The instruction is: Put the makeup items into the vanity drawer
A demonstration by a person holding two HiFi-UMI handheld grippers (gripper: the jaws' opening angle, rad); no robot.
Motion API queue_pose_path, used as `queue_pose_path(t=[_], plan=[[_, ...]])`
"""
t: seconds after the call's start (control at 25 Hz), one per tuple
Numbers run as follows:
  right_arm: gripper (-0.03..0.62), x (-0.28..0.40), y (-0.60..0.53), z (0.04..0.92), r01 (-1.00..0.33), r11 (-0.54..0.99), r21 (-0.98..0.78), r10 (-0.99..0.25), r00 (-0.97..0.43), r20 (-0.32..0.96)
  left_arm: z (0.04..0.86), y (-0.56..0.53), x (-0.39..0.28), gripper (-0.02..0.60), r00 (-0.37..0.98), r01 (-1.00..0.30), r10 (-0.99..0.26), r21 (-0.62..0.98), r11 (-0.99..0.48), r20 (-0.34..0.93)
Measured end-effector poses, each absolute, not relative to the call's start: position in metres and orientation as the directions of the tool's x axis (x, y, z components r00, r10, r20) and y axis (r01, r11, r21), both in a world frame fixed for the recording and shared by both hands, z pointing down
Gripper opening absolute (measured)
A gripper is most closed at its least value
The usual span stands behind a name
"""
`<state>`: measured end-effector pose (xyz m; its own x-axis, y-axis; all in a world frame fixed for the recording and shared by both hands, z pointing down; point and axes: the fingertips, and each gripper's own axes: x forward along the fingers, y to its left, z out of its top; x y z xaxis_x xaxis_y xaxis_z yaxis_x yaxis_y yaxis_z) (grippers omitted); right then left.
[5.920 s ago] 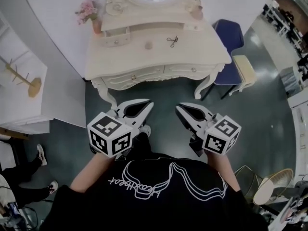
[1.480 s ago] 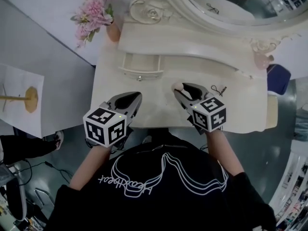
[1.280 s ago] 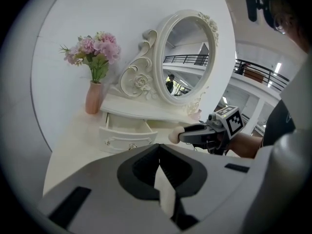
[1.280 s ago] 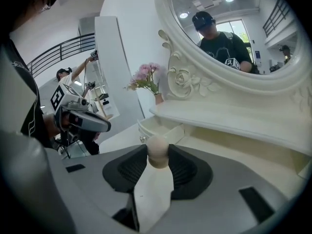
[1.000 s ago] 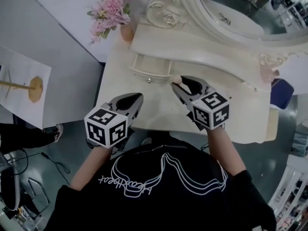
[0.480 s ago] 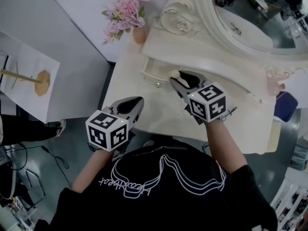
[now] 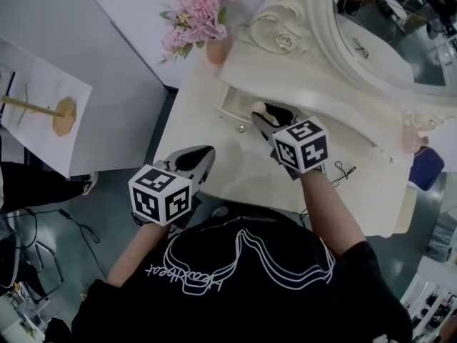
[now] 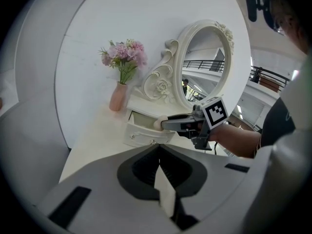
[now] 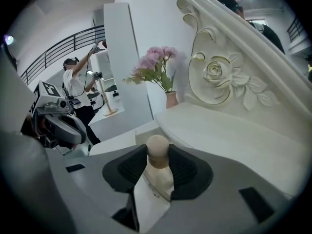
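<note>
In mid-frame the right claw (image 7: 261, 114) grips a round-topped cream bottle (image 9: 157, 152) at the open drawer (image 7: 232, 107), not yet dropped in; the left claw (image 7: 203, 153) is closed and empty, and a small dark tool (image 7: 345, 170) apparently awaits on the bench (image 7: 235, 170).

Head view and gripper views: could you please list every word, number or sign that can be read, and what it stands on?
"Heartbeat", probably, in white script, upside down here: the person's black shirt.
Tiny mark on the makeup item in the right gripper: too small to read.
Cubes on the left gripper and right gripper: square marker patterns, no letters.
</note>
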<state>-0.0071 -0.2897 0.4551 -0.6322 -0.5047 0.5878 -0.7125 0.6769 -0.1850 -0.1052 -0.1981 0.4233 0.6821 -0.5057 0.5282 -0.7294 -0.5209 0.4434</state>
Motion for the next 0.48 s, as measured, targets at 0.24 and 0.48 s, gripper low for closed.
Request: queue_pose_path(t=[0.24, 0.48], plan=[[0.135, -0.009, -0.295, 0.464, -0.725, 0.662, -0.189, -0.504, -0.617, 0.604, 0.428, -0.203, -0.109, 0.002, 0.679, -0.733, -0.504, 0.448, -0.512, 0.534], [0.149, -0.009, -0.296, 0.469, -0.728, 0.657, -0.195, -0.503, -0.617, 0.606, 0.432, -0.208, -0.11, 0.002, 0.683, -0.729, -0.5, 0.454, -0.512, 0.532]])
